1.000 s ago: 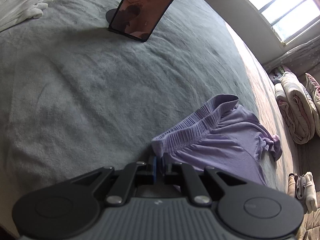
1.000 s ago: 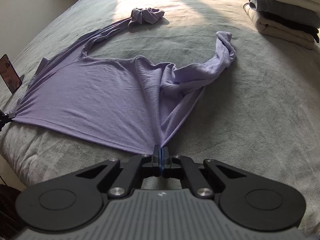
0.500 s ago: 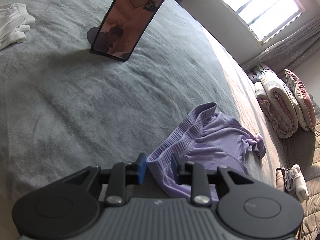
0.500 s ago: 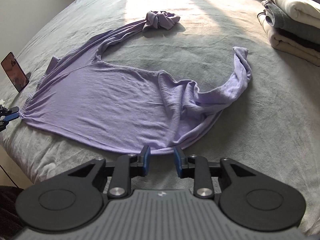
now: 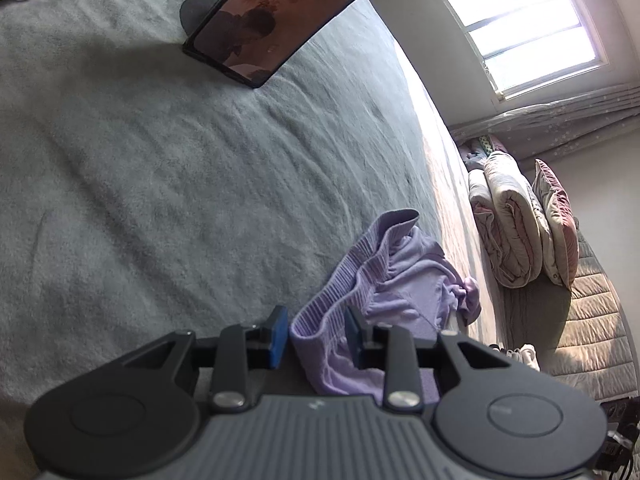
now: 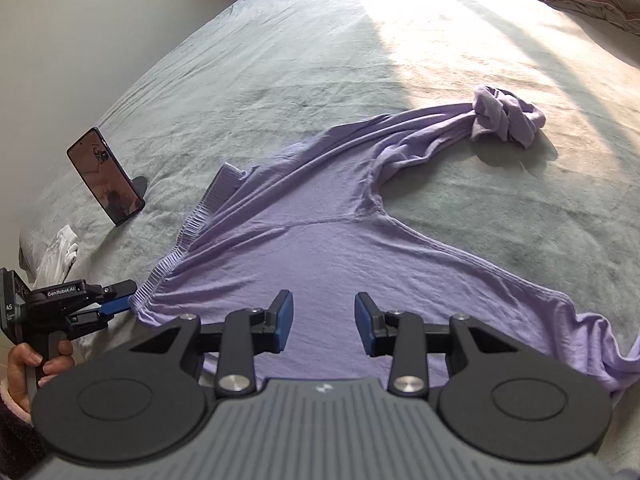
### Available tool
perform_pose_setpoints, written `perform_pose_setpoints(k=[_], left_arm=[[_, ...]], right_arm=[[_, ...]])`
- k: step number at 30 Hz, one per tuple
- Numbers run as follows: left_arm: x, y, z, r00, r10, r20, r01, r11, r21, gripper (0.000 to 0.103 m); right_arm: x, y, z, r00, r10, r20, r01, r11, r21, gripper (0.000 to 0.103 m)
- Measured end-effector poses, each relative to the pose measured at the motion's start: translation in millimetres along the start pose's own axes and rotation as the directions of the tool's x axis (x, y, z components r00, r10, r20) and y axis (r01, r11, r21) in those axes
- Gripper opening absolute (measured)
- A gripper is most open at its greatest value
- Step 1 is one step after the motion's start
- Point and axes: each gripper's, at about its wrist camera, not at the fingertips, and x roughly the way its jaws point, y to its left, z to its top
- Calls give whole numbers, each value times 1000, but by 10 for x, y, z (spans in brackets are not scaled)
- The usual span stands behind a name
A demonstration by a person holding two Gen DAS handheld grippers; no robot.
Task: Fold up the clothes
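While the lilac long-sleeve top [image 6: 320,248] lies spread flat on the fuzzy grey bed [image 6: 304,60], both sets of tongs sit at its near hem. It's thin, soft jersey with a ribbed hem band [image 5: 340,292] and one sleeve ending in a bunched-up knot [image 6: 508,116] out in the sunlit patch. The left tongs [image 5: 316,336] are parted, with the ribbed corner of the hem lying loose between the blue pads; whether the cloth touches either pad is hard to tell from this angle. In the right wrist view, a hand [image 6: 24,368] grips that tool's handle low at the bed's near edge. The right tongs [image 6: 324,328] hang wide apart just over the top's body, pinching nothing. A phone [image 6: 106,176] stands propped on a stand just left of the top, a white glove [image 6: 64,248] nearby. Plenty of bare blanket stretches beyond the top.
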Motion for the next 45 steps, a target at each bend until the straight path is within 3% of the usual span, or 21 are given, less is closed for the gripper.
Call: perform_pose_setpoints(k=[7,14,24,30,34,36,38,45], left_arm=[[158,-80,15,998,0,-56,4,998,60,30],[187,-66,38,997,-1,-71,8,996,88,26],[185,-43,29,996,-10,-84,20,993,119,25],[193,-54,23,996,-7,-93,19,991,132,22],[209,-92,-17,996,5,-94,10,986,164,14],[223,-123,-37,996,16,-87,0,984,180,7],[222,-154,-48,997,29,-72,-14,980,198,5],[126,-172,41,1000,19,-2,-18,979,203,5]], right_arm=[[509,545,403,998,51,-23,-51,999,-13,39],[1047,873,762,997,45,-64,-45,999,5,40],[1651,1136,959,986,-109,-128,107,994,-20,41],[1966,1304,1034,965,-211,-158,204,977,-59,41],[2070,1436,1027,946,-288,-150,272,955,-118,41],[2089,1492,1016,939,-317,-136,298,944,-144,38],[2082,1559,993,936,-337,-97,316,931,-183,21],[2017,1733,1011,945,-327,22,324,920,-219,8]])
